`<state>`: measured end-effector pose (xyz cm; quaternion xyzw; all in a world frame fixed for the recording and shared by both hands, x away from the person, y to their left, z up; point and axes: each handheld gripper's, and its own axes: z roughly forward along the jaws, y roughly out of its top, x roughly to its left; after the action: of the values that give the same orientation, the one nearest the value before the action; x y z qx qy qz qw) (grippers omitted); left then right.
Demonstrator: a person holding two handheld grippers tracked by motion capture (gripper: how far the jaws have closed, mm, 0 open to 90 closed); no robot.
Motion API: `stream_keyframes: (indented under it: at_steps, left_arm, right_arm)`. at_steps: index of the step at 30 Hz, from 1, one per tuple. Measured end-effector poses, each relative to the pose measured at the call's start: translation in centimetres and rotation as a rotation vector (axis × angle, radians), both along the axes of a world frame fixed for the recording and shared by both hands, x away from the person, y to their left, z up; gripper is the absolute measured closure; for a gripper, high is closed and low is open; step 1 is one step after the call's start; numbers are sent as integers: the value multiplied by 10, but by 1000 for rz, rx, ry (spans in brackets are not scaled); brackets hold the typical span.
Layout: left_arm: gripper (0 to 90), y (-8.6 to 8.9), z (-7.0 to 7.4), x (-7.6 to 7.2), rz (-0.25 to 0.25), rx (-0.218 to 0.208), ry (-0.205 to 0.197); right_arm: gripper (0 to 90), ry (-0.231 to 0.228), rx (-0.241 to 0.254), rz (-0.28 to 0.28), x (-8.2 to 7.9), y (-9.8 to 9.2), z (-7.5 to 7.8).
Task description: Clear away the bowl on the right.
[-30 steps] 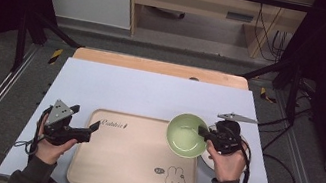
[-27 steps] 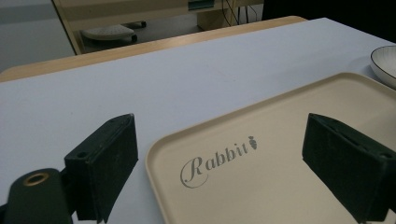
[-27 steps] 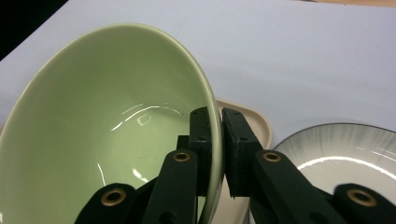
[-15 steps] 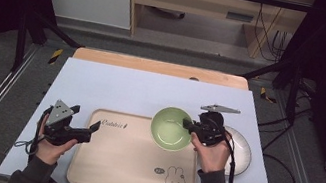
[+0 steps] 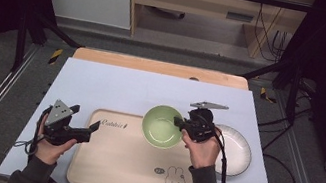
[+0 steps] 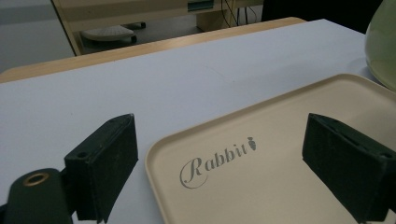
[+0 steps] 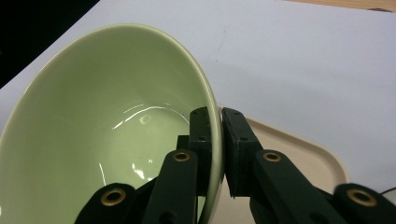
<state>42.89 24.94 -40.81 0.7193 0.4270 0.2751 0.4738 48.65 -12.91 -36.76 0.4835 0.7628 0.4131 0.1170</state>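
A pale green bowl [image 5: 162, 126] hangs over the far right corner of the beige tray [image 5: 117, 165], tilted. My right gripper [image 5: 179, 123] is shut on the bowl's right rim; in the right gripper view the rim [image 7: 212, 126] sits pinched between the two black jaws [image 7: 215, 135]. The tray [image 6: 261, 177] carries the word "Rabbit" and a small rabbit drawing [image 5: 175, 179]. My left gripper [image 5: 90, 130] rests at the tray's left edge, open, with the tray's near corner between its jaws [image 6: 219, 163] and nothing gripped. The bowl's side [image 6: 383, 42] shows at the right edge of the left gripper view.
A white plate [image 5: 235, 151] lies on the blue-grey mat [image 5: 116, 88] to the right of the tray, partly under my right hand. A wooden table edge [image 5: 155, 66] runs along the back. Dark frame rails stand on both sides.
My right gripper has carried the green bowl leftward, off the white plate and over the tray's far right corner. The left gripper has stayed put.
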Motion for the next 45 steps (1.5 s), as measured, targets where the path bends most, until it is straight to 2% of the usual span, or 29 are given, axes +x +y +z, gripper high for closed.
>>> stream_keyframes:
  at_steps: [11,45]
  left_arm:
    - [101,0,1,0,-2,0,-2]
    - [101,0,1,-1,-8,1,-4]
  right_arm:
    - [835,24,0,14,9,18,-11]
    - [835,88,-31,18,26,43,-40]
